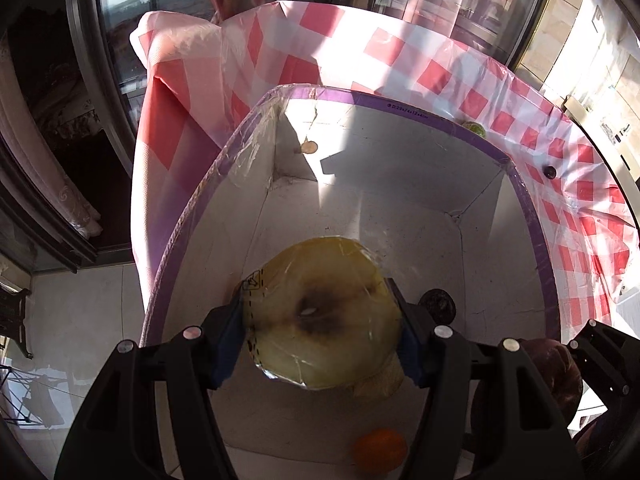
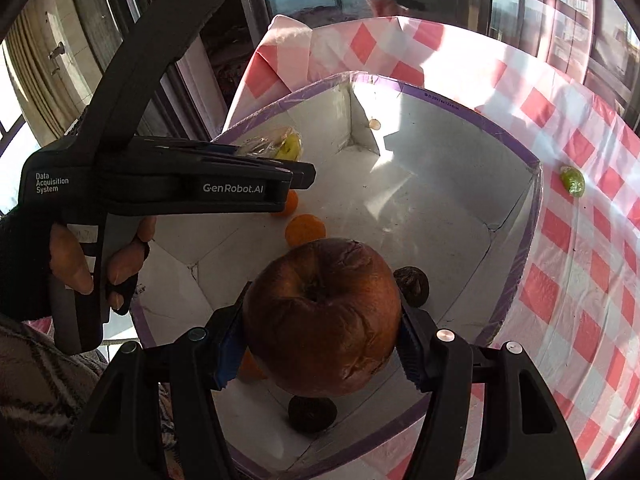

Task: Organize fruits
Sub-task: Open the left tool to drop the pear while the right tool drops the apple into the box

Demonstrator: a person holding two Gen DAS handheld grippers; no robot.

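Note:
In the left wrist view, my left gripper [image 1: 320, 322] is shut on a yellow apple [image 1: 320, 276] wrapped in clear plastic, and holds it over the white cardboard box [image 1: 400, 101] with a purple rim. In the right wrist view, my right gripper [image 2: 322, 322] is shut on a wrinkled brown apple [image 2: 316, 292] above the same box [image 2: 460, 106]. In that view the left gripper [image 2: 296, 170] reaches in from the left with its yellow apple [image 2: 286, 142]. Two oranges [image 2: 305, 230] and two dark shrivelled fruits [image 2: 412, 285] lie on the box floor.
The box stands on a table under a red and white checked cloth [image 2: 580, 280]. A small green fruit [image 2: 572, 180] lies on the cloth right of the box, and a small dark fruit [image 1: 550, 172] beyond it. Windows and a curtain are behind.

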